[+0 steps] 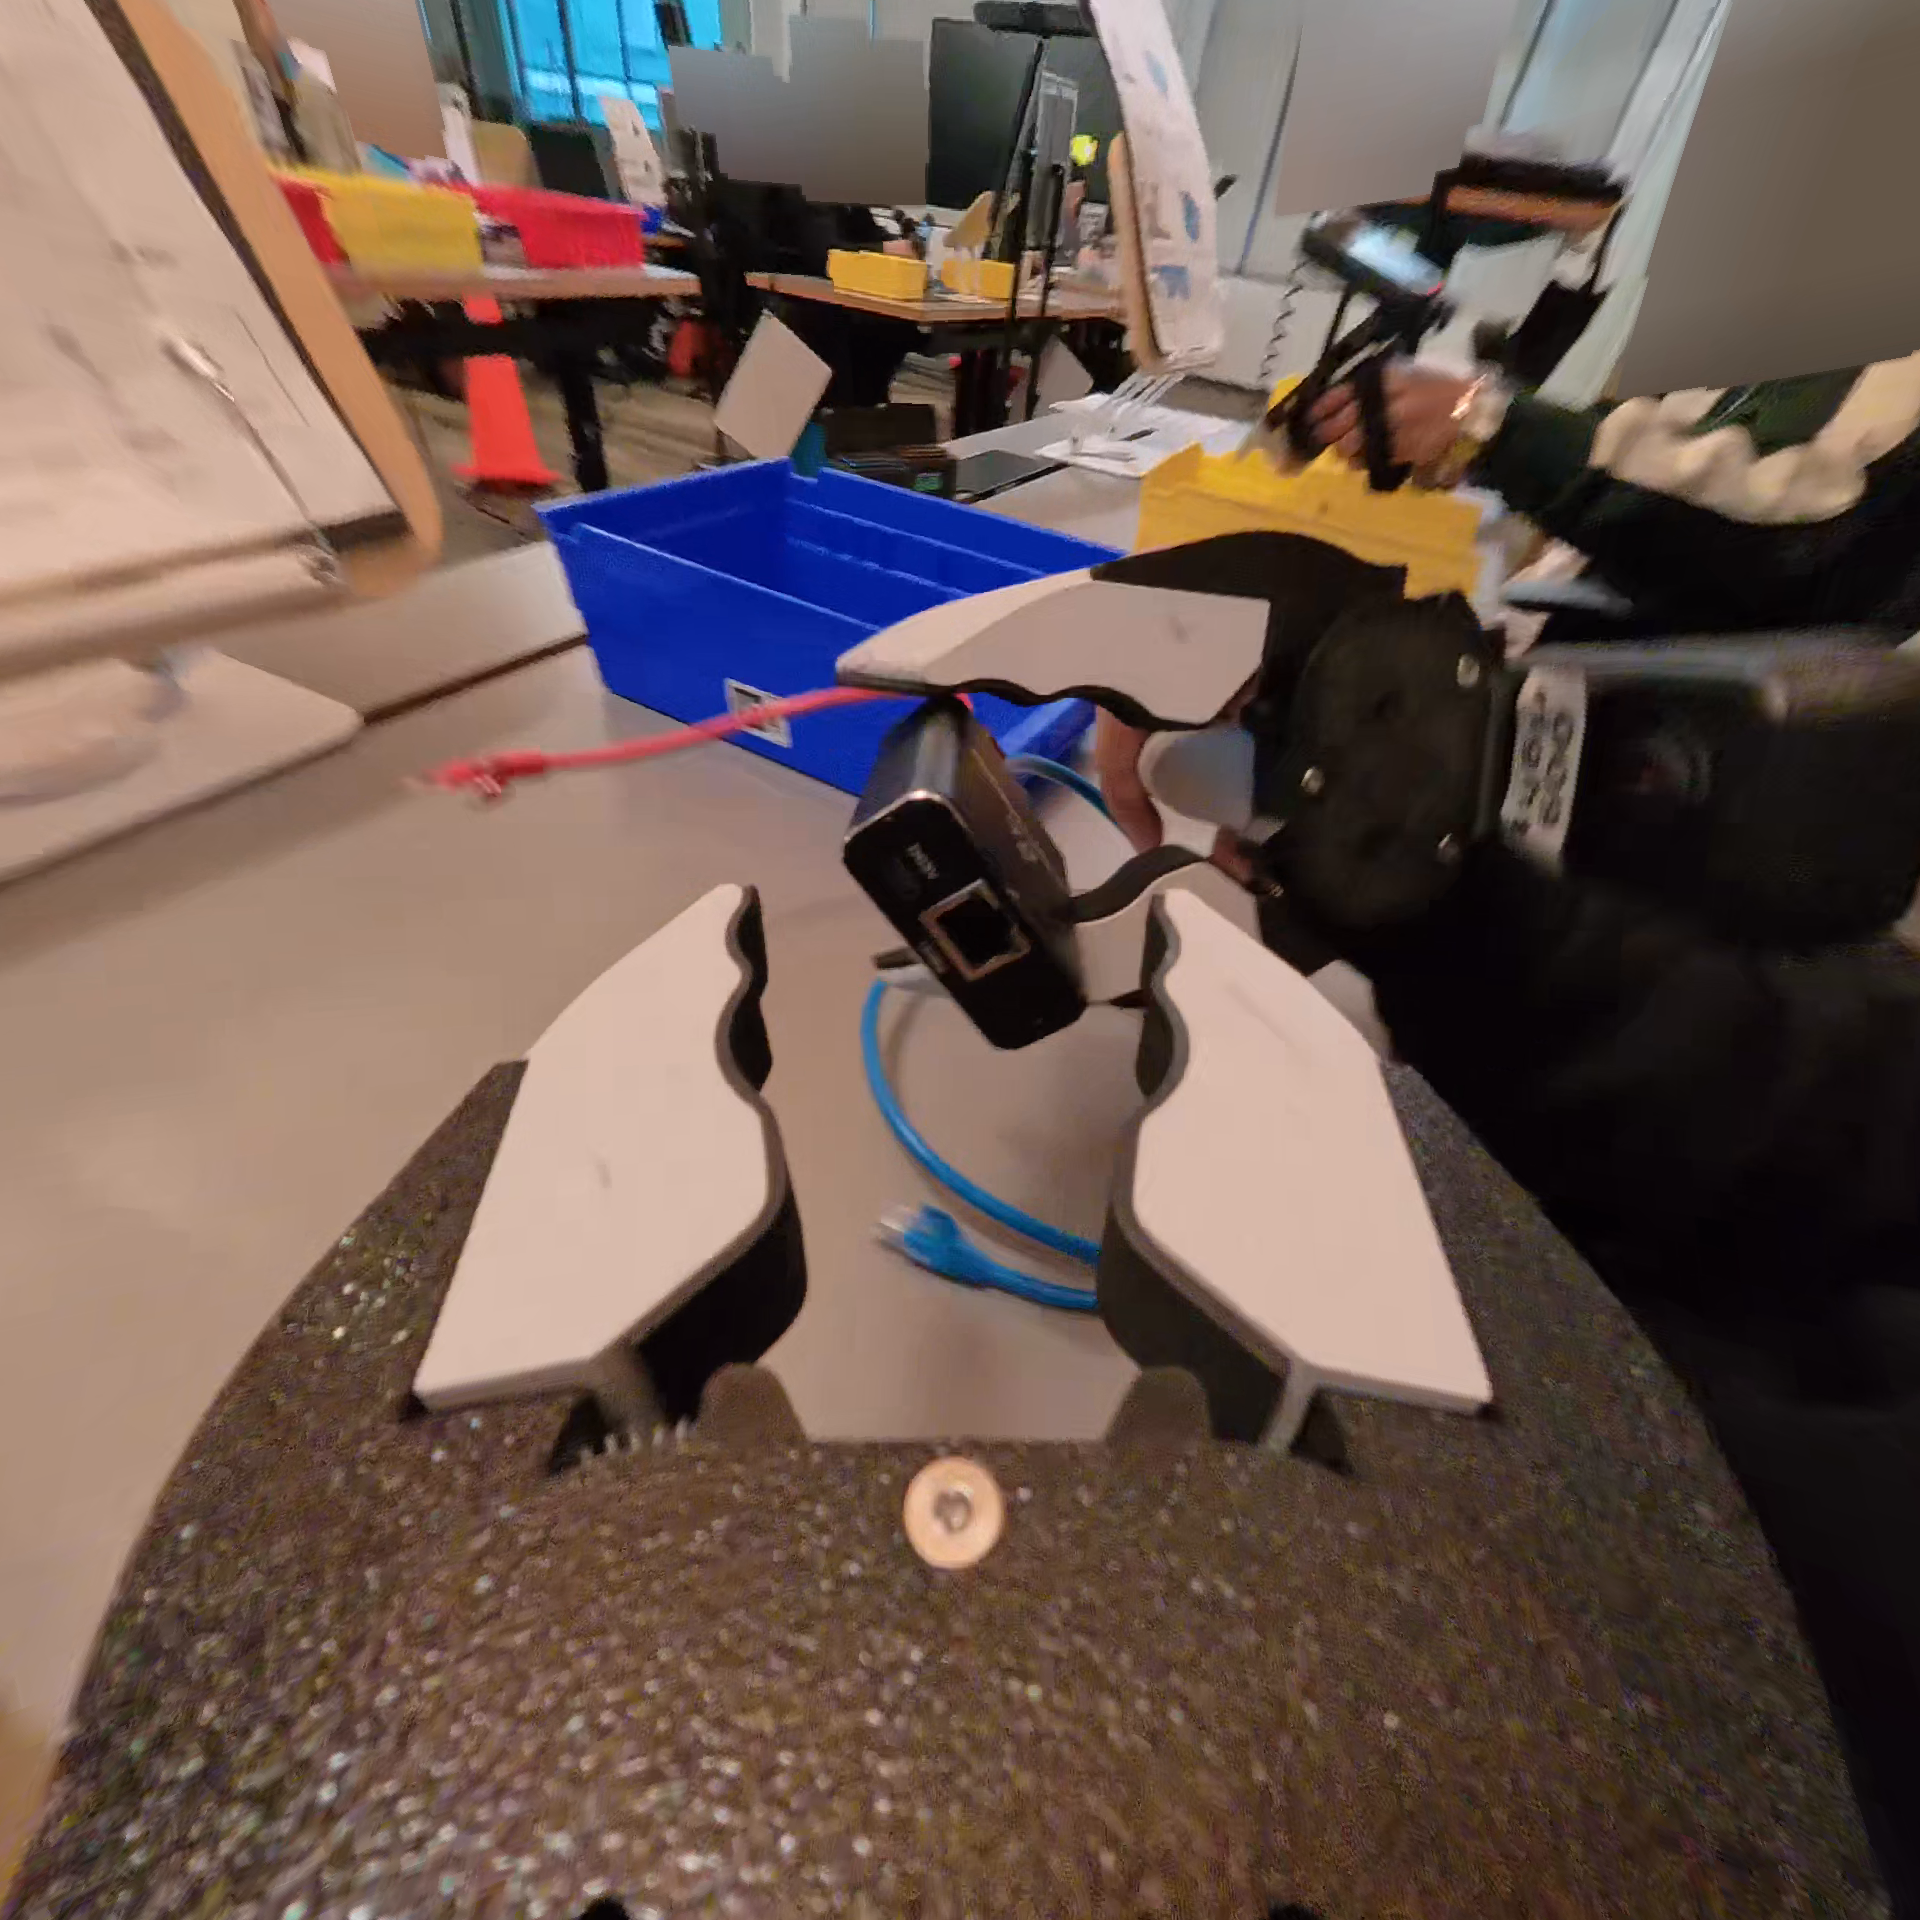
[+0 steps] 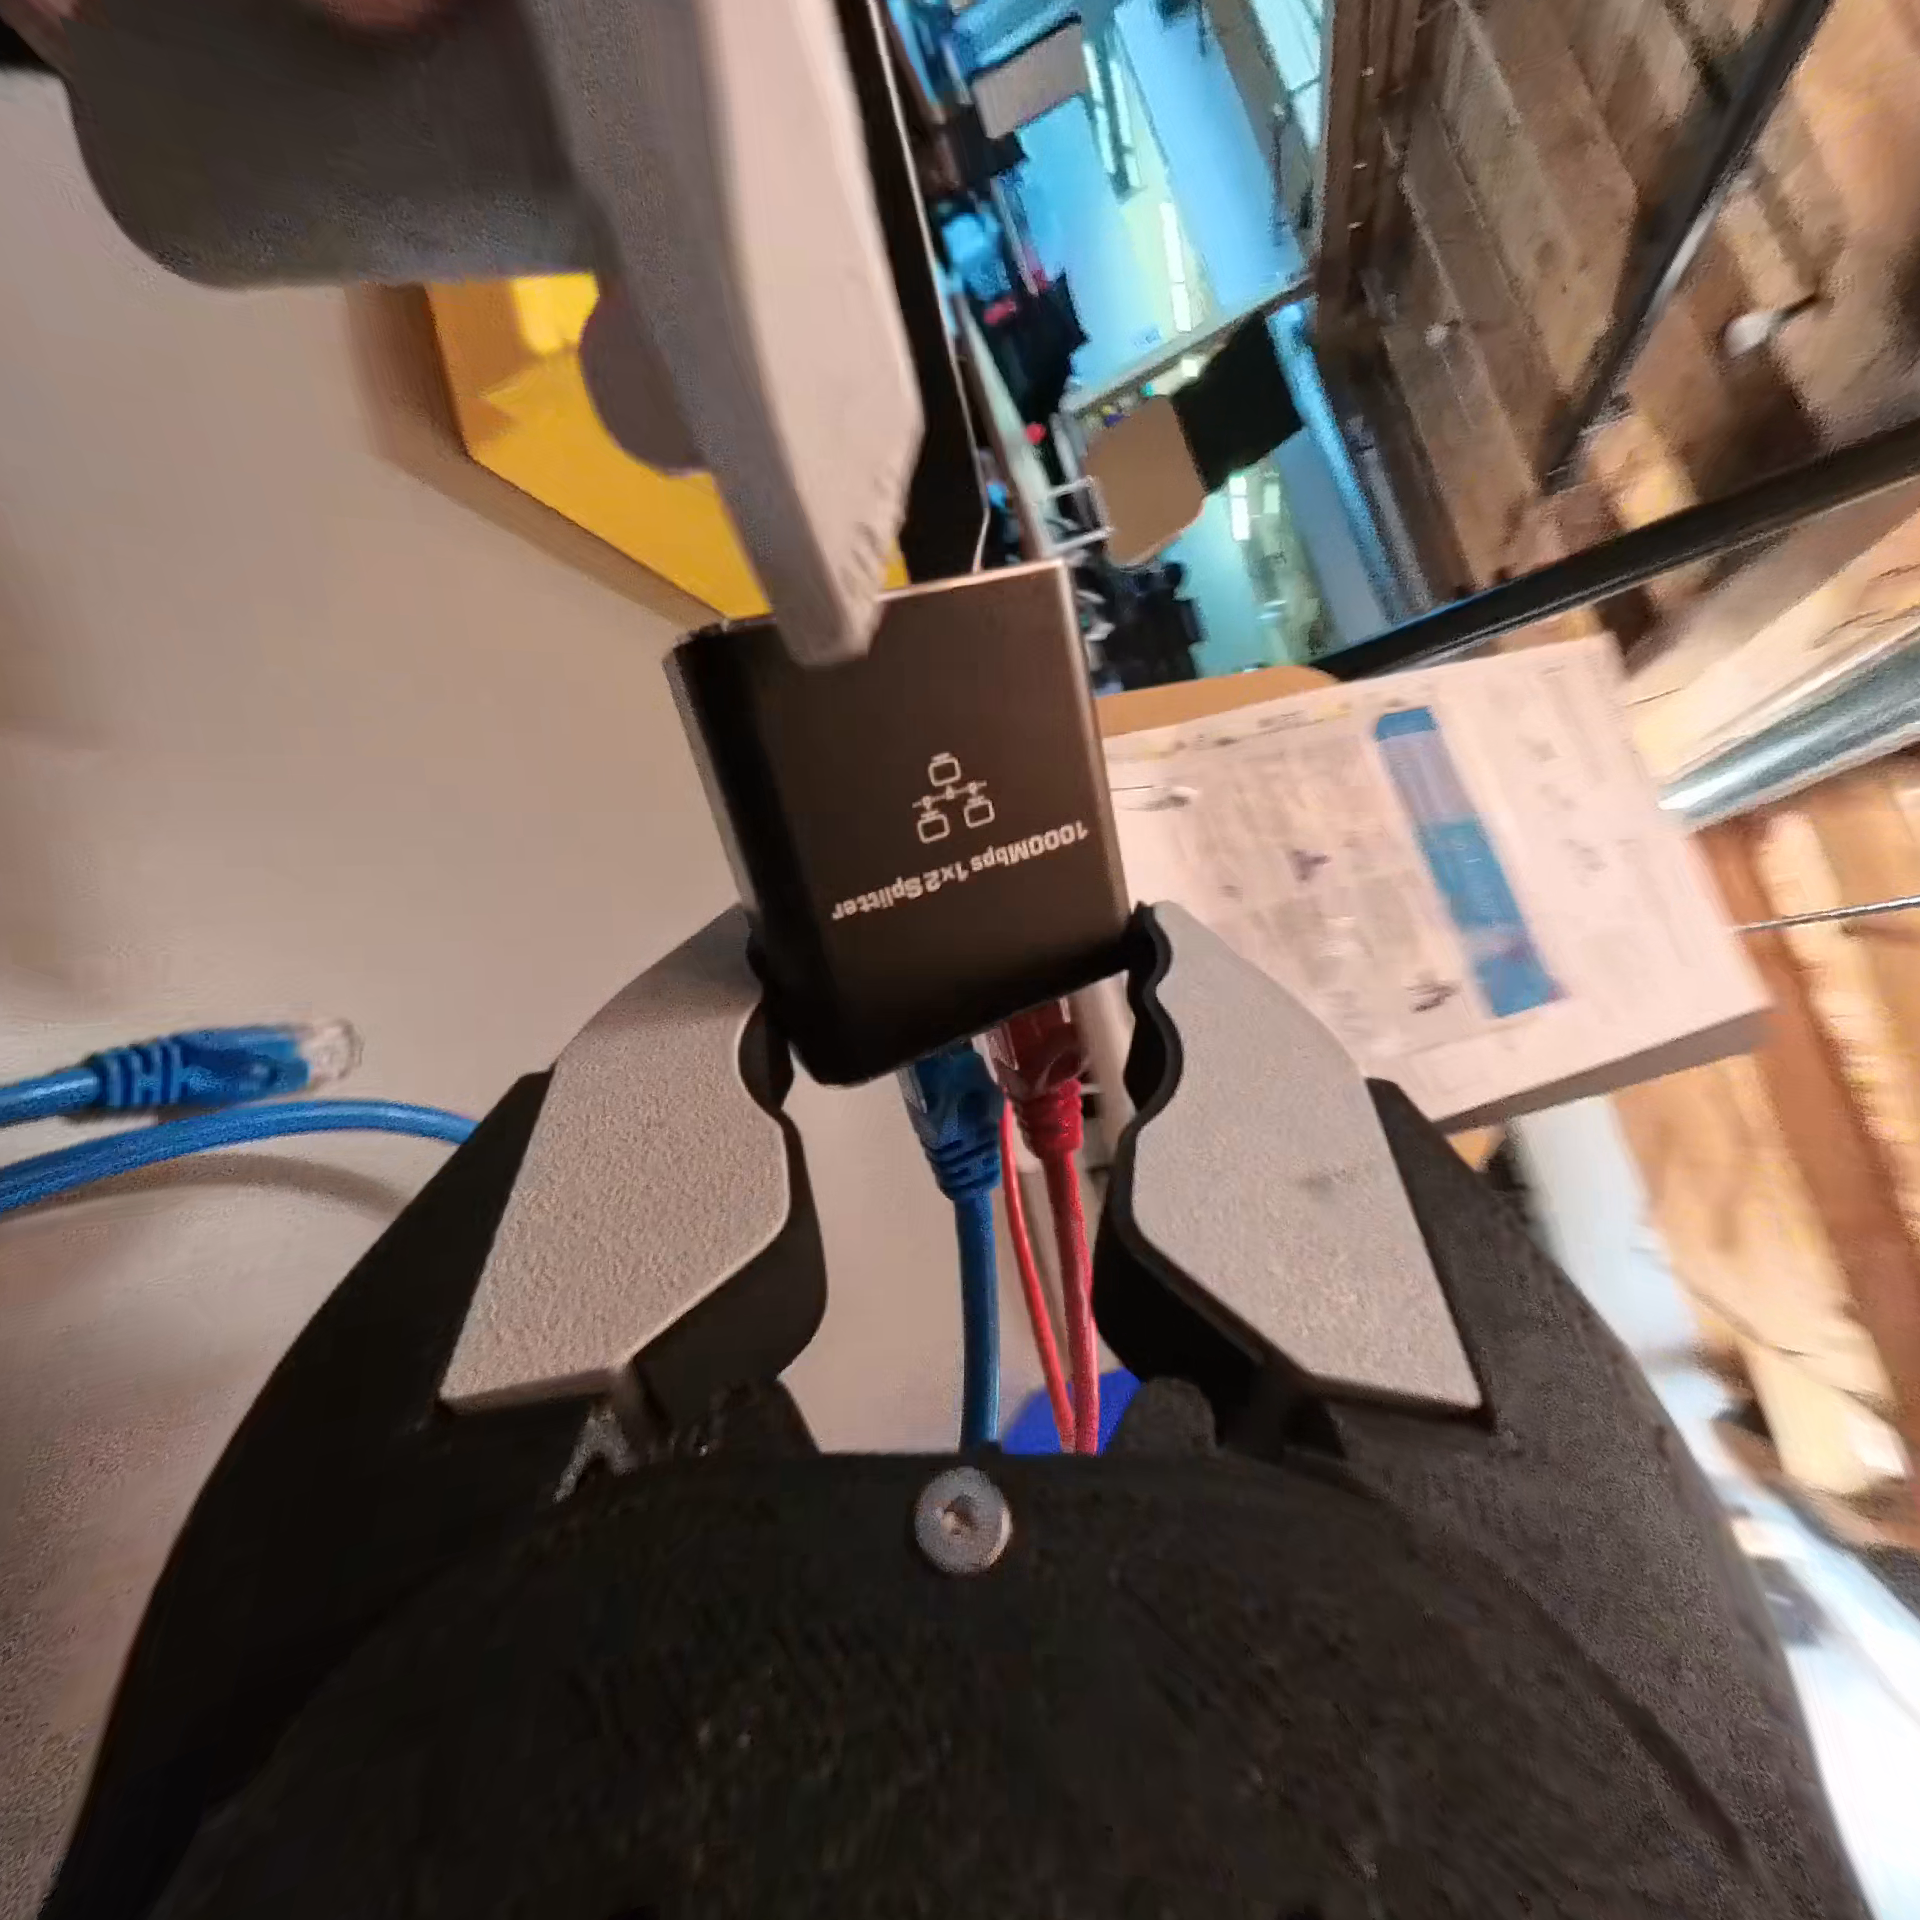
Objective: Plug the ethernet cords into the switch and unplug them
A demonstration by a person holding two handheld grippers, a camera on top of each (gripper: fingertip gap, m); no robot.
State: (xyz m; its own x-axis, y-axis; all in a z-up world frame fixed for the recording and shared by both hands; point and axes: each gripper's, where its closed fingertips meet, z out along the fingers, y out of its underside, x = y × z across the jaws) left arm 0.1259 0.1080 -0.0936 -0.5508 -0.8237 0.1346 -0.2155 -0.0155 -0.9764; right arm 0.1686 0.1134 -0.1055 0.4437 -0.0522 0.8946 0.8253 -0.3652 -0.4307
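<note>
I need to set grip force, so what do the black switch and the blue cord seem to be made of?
Switch: probably brushed metal, dark with a fine satin grain and crisp edges, though coated plastic is possible. Blue cord: flexible rubbery plastic jacket, smooth and curling loosely on the table.

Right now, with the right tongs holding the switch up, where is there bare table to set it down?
The widest bare patch is the grey table left of the left tongs, bordered by the red cord and blue bin behind. Crowded: under the switch, where the blue cord loops, and rightward by the right tongs.
</note>
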